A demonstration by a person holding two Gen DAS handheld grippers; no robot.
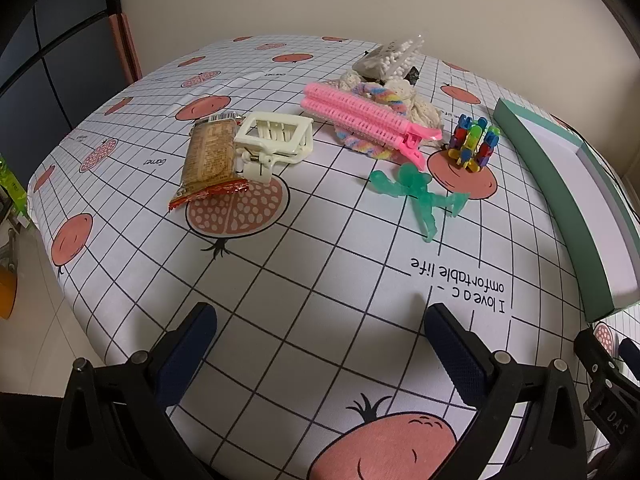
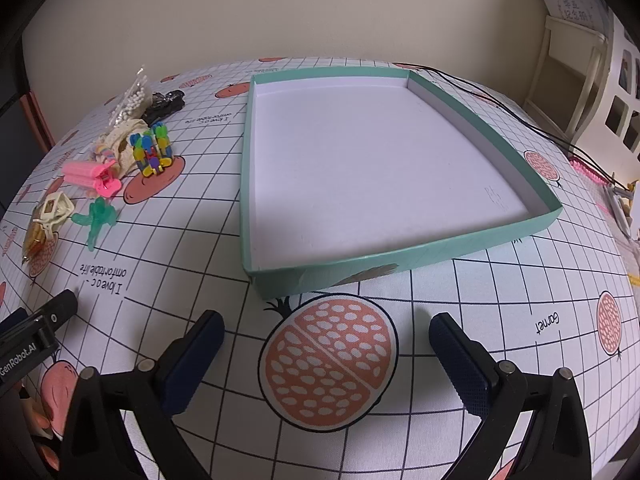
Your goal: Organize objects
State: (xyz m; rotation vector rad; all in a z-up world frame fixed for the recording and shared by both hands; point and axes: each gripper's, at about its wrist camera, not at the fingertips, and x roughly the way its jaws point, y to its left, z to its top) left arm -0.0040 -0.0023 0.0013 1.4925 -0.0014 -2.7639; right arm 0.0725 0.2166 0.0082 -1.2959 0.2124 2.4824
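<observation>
Grippers wide, clutter waiting beside the box

Left gripper [image 1: 320, 322] and right gripper [image 2: 326, 332] hover with jaws apart, holding nothing. Tablecloth [image 1: 320, 280] reads "I love a comfortable life" and "Garnet". Snack packet [image 1: 210, 158], cream claw clip [image 1: 276, 140] and pink clips [image 1: 360, 116] lie left of the teal box [image 2: 400, 258]. "GenRobot.AI" marks the left gripper.

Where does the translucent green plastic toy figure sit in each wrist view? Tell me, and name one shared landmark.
Left wrist view: the translucent green plastic toy figure lies right of centre on the tablecloth.
Right wrist view: it lies at the far left, left of the shallow teal cardboard box.
Shared landmark: the cluster of small multicoloured plastic clips, just beyond the figure.
</observation>
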